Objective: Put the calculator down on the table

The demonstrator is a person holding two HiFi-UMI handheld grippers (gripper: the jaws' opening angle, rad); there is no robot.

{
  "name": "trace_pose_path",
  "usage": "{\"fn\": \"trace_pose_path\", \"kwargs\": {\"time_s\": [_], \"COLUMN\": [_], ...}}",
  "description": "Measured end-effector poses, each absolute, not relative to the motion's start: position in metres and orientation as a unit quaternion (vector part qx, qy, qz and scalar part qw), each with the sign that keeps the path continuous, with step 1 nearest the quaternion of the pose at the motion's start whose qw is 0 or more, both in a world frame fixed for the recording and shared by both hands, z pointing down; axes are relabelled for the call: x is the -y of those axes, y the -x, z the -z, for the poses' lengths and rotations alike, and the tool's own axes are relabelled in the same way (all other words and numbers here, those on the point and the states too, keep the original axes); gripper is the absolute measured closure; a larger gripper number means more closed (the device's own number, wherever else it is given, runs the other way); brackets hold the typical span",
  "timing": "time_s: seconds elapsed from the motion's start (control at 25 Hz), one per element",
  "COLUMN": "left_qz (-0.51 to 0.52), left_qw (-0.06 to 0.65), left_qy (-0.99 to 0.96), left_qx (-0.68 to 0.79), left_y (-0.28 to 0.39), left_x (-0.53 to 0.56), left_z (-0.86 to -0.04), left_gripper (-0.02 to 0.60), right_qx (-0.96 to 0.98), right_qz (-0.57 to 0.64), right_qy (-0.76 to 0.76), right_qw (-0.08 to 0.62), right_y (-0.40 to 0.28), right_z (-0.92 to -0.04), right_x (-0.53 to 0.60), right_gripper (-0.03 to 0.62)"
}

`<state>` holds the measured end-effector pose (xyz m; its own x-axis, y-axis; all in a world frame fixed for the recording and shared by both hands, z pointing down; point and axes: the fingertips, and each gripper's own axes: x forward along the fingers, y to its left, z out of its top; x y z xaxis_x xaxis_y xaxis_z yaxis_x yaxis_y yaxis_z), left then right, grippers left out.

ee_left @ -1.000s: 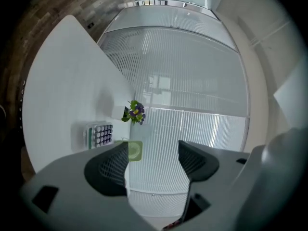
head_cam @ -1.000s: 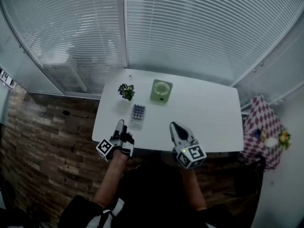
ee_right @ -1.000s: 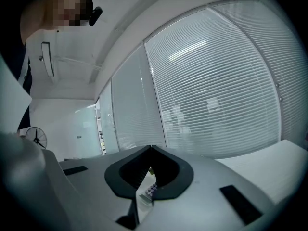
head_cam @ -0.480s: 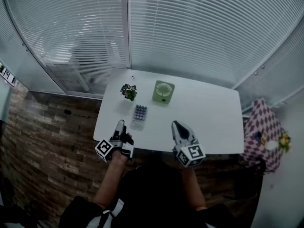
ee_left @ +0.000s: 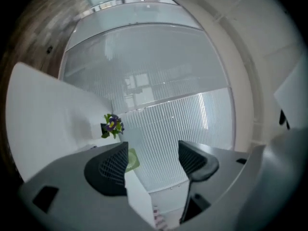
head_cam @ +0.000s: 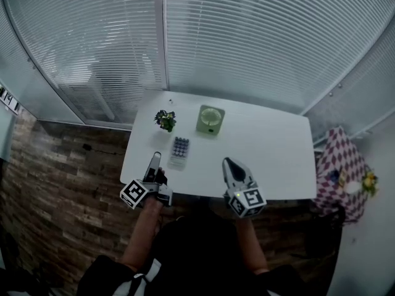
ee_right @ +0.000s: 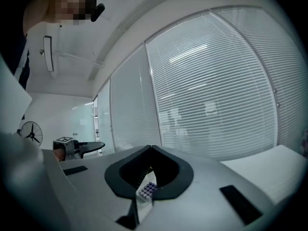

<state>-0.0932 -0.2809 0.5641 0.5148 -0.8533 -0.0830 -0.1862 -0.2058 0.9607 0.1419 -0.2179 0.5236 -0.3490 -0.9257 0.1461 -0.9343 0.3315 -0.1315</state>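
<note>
The calculator (head_cam: pixel 179 148), pale with rows of dark blue keys, lies flat on the white table (head_cam: pixel 271 147), left of centre. My left gripper (head_cam: pixel 153 160) hovers over the table's near edge just short of the calculator and to its left; in the left gripper view its jaws (ee_left: pixel 151 162) stand apart and open with nothing held. My right gripper (head_cam: pixel 228 163) sits at the near edge right of the calculator, shut and empty. In the right gripper view its tips (ee_right: pixel 150 148) meet, and the calculator (ee_right: pixel 147 190) shows through the loop behind them.
A small potted plant (head_cam: pixel 165 119) with purple flowers and a green round-faced object (head_cam: pixel 210 119) stand behind the calculator. Window blinds wall off the far side. A brick-patterned floor lies to the left, and a chequered cloth (head_cam: pixel 338 165) to the right.
The calculator has stayed where it lies on the table. My left gripper has drifted slightly to the left; the right gripper has hardly moved.
</note>
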Motion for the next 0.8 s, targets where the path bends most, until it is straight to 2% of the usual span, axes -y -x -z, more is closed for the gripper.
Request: {"fn": "trace_pose_path", "kwargs": {"time_s": [0.28,0.44,0.64,0.8], "left_qz": [0.134,0.063,0.007,-0.003], "left_qw": [0.230,0.092,-0.014,-0.036], "left_qy": [-0.854,-0.886,-0.895,-0.895], "left_qx": [0.446,0.450,0.446,0.445], "left_y": [0.085,0.072,0.059,0.057], "left_x": [0.274,0.263,0.254,0.254], "left_z": [-0.532,-0.502,-0.480,-0.479], "left_gripper": [0.279,0.279,0.279,0.279], "right_qx": [0.815,0.810,0.811,0.812], "right_qz": [-0.095,-0.096,-0.088,-0.090], "right_qy": [-0.571,-0.578,-0.579,-0.577], "right_qw": [0.019,0.022,0.018,0.018], "right_y": [-0.143,-0.147,-0.149,-0.148], "right_z": [-0.525,-0.528,-0.525,-0.527], "right_x": [0.217,0.215,0.213,0.212], "right_gripper": [0.588,0.588,0.588,0.588]}}
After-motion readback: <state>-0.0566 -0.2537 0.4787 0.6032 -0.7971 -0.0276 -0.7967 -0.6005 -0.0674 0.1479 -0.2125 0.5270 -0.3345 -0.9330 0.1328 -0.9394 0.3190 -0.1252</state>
